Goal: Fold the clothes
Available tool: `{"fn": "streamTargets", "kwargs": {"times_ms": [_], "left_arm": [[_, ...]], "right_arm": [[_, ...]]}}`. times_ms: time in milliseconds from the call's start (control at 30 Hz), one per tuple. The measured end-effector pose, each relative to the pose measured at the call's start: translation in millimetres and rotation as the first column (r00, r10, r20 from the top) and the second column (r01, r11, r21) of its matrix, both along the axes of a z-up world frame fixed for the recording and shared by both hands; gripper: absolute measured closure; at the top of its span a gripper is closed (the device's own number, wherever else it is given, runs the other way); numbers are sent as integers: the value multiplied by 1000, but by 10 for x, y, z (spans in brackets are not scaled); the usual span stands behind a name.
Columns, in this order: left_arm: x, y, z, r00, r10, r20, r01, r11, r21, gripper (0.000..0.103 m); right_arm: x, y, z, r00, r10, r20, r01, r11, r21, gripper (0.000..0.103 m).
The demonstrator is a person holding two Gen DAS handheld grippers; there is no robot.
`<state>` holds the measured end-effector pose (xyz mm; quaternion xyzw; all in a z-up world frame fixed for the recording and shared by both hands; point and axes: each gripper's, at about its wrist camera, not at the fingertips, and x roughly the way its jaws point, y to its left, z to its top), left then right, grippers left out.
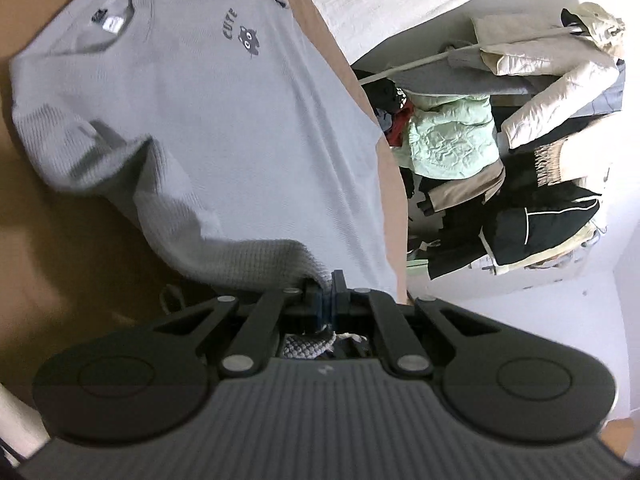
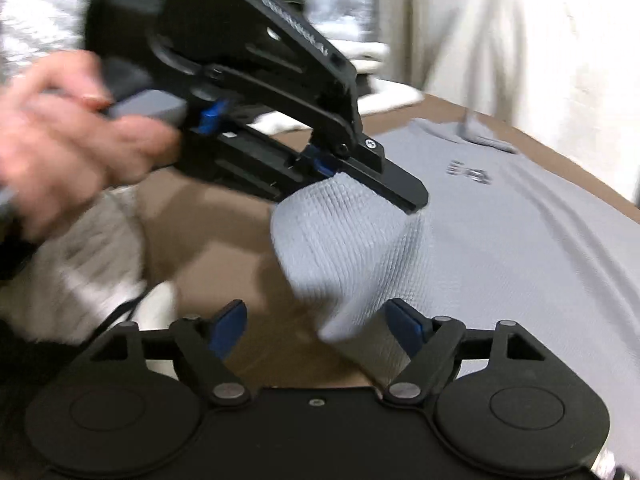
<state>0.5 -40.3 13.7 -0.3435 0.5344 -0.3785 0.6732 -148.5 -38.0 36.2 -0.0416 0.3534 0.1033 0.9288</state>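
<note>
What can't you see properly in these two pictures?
- Grey waffle-knit shirt: its hem is hidden behind the left gripper in the left wrist view.
- Small dark chest print: smeared by motion blur in the right wrist view.
- Pile of clothes: too jumbled to count, left wrist view.
- Hand: cut off by the edge, blurred.

Left gripper (image 1: 329, 280) clamped — right gripper (image 2: 320, 322) agape

A brown tabletop (image 1: 60, 208) is seen beneath bright white walls (image 1: 500, 8). Beyond its edge, a rack (image 1: 520, 128) is heaped with jackets and dark garments, lit strongly from above.
</note>
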Motion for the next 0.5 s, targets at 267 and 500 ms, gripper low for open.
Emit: {"fn": "streamTargets", "kwargs": {"times_ms": [267,500], "left_arm": [[-409,175,461,988,-46,146,21,986,166,100],[-888,369,354,988,-151,-22,151,953,262,100]], "right_arm": [[-42,-50,72,999,25,-26,-28,987,-156,96],[-276,-148,454,837,448,-314,-497,863,-92,96]]}}
